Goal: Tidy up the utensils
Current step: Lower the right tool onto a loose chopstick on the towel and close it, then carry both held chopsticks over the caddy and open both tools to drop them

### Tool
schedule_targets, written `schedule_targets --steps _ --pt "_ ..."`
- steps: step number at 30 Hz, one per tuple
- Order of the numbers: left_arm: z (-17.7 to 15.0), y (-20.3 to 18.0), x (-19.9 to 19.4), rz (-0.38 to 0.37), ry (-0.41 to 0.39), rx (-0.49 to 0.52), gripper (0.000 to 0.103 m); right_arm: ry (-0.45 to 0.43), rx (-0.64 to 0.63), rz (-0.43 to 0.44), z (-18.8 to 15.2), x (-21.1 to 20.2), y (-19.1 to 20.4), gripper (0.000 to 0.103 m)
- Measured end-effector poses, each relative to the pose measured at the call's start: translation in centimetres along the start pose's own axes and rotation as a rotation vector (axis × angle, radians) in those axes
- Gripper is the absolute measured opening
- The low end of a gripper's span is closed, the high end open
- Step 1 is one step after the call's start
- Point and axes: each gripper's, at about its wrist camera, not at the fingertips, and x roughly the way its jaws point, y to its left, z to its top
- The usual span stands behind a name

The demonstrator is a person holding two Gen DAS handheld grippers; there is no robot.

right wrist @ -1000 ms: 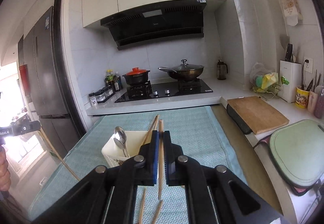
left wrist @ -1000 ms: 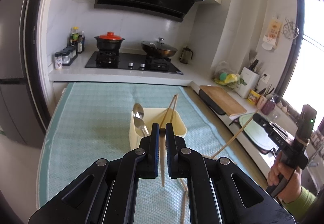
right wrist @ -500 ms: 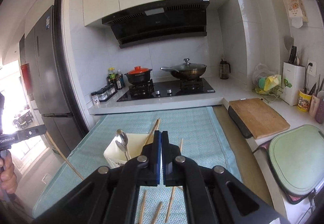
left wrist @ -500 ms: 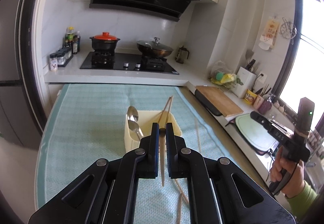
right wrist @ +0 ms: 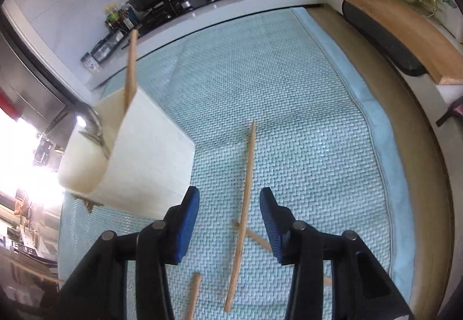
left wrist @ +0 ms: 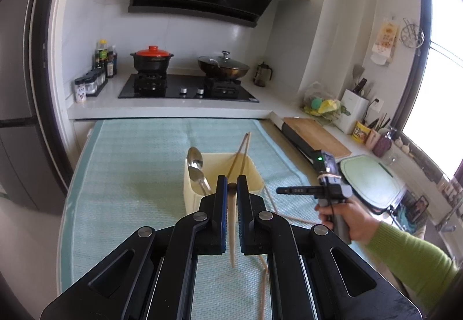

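Note:
My left gripper point(left wrist: 231, 189) is shut on a pale chopstick point(left wrist: 232, 236), held just in front of the cream utensil box point(left wrist: 191, 192). The box holds two spoons point(left wrist: 195, 163) and a pair of chopsticks point(left wrist: 241, 152). My right gripper point(right wrist: 229, 197) points steeply down at the teal mat point(right wrist: 289, 117) right of the box point(right wrist: 150, 152), and its jaws are opening. A loose chopstick point(right wrist: 246, 184) lies on the mat between the blue pads point(right wrist: 189, 221), untouched. Other chopsticks point(right wrist: 192, 294) lie close by. In the left wrist view a hand holds the right gripper point(left wrist: 282, 190) low beside the box.
A stove point(left wrist: 185, 89) with a red-lidded pot point(left wrist: 152, 59) and a wok point(left wrist: 224, 65) stands behind the table. A wooden cutting board point(left wrist: 315, 136) and a pale green board point(left wrist: 370, 181) lie on the counter to the right. A fridge point(left wrist: 17, 117) stands at the left.
The right gripper let its chopstick drop onto the mat, then swung down beside the box and opened over it. The left gripper kept still, holding its chopstick.

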Motion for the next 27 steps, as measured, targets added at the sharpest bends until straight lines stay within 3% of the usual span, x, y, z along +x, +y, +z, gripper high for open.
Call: schedule_targets --steps 5,7,9,11,16,23,27 --pt "0.5 -0.2 0.7 0.007 0.008 0.001 0.004 0.048 -0.001 -0.073 1.6 4.9 0.3 0.044" --pt "0.6 -0.4 0.9 0.005 0.009 0.002 0.004 0.06 -0.013 -0.088 1.6 6.2 0.6 0.034" --pt "0.6 -0.6 1.1 0.005 0.011 0.007 0.004 0.096 -0.042 -0.114 1.1 7.5 1.0 0.007" --pt "0.7 -0.7 1.3 0.004 0.013 0.011 0.004 0.058 -0.042 -0.116 0.6 7.0 1.1 0.007" --pt "0.9 -0.7 1.3 -0.015 0.006 0.012 0.004 -0.119 -0.01 -0.004 -0.9 0.6 0.5 0.007" --pt "2.5 -0.8 1.3 -0.048 -0.023 0.0 0.004 -0.396 -0.129 0.064 -4.2 -11.0 3.0 0.007" --pt "4.3 -0.9 1.7 -0.052 -0.035 -0.002 0.004 -0.485 -0.171 0.121 -3.6 -14.7 5.2 0.007"
